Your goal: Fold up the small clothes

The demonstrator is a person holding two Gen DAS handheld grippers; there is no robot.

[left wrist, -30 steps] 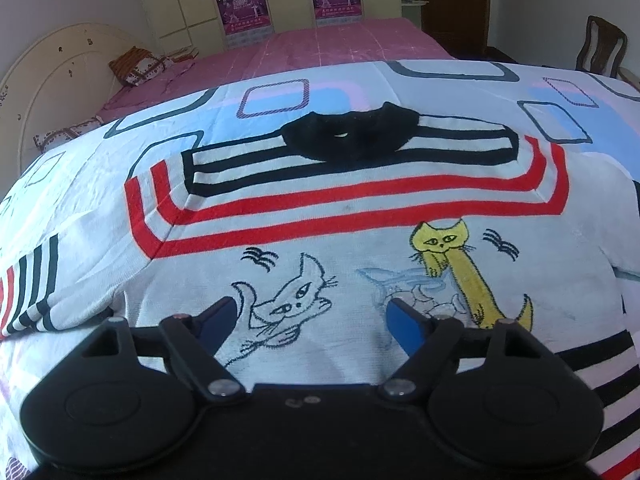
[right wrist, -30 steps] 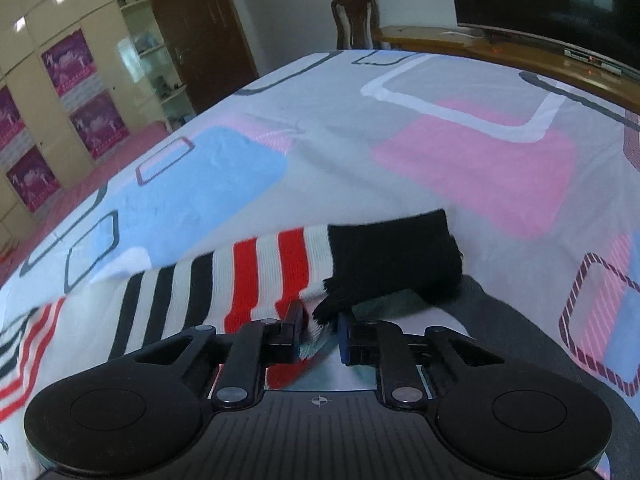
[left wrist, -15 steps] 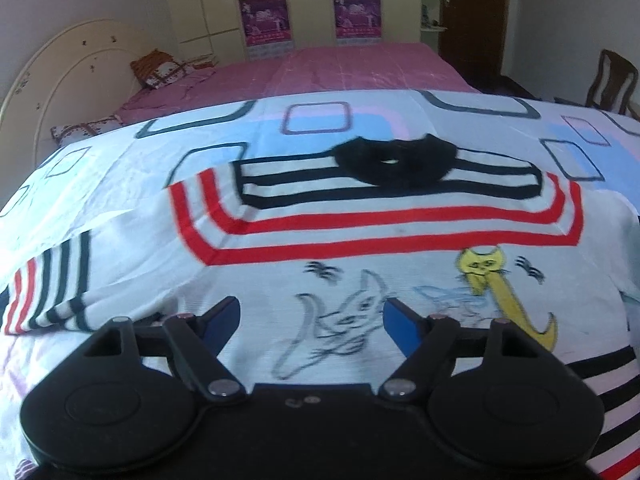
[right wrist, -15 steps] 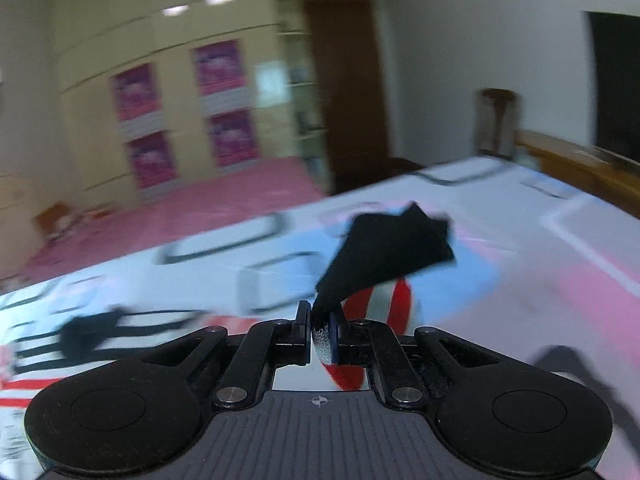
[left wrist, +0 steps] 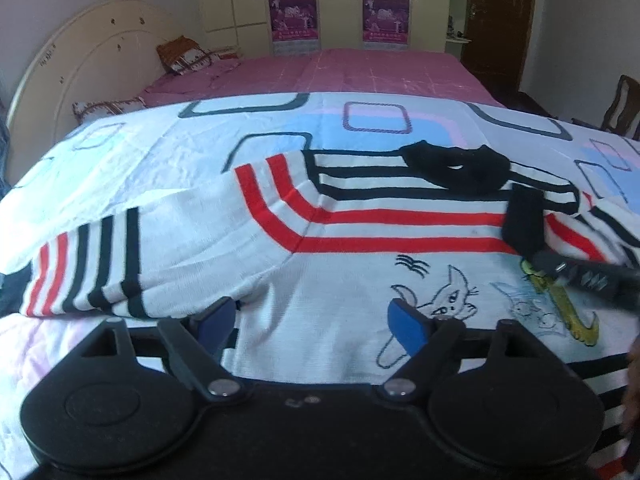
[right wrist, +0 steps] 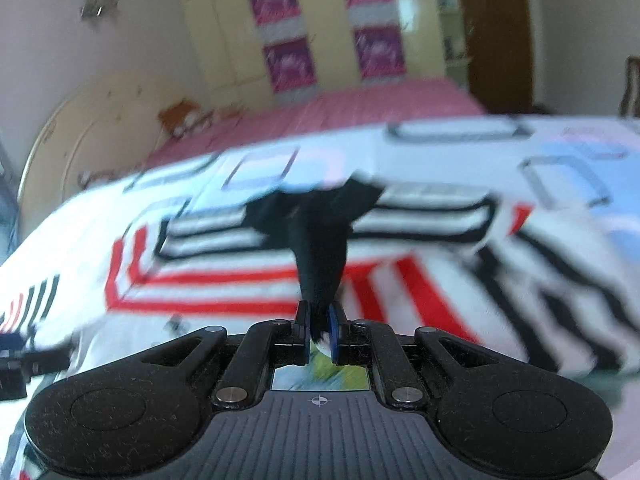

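A white sweater [left wrist: 360,280] with red and black stripes, cat drawings and a black collar [left wrist: 456,164] lies flat on the patterned bedspread [left wrist: 140,152]. Its left sleeve [left wrist: 92,264] stretches out to the left. My left gripper [left wrist: 316,320] hovers low over the hem near that sleeve's armpit. Its jaws are opening, with the fabric lying below them and not pinched. My right gripper [right wrist: 320,328] is shut on the black cuff [right wrist: 320,264] of the right sleeve. It holds the cuff over the sweater's chest [right wrist: 240,280], and the right gripper [left wrist: 560,268] also shows with the cuff [left wrist: 524,220] in the left wrist view.
Beyond the bedspread is a pink bed [left wrist: 360,72] with a cream headboard [left wrist: 80,80] and pillows [left wrist: 184,56]. Wardrobes with posters [left wrist: 294,12] and a brown door [left wrist: 500,20] line the far wall. A wooden chair [left wrist: 628,104] stands at the right.
My right gripper has lifted the black cuff off the bedspread and swung it leftward over the sweater's chest. My left gripper has slid left from the cats toward the left sleeve, its jaws wider.
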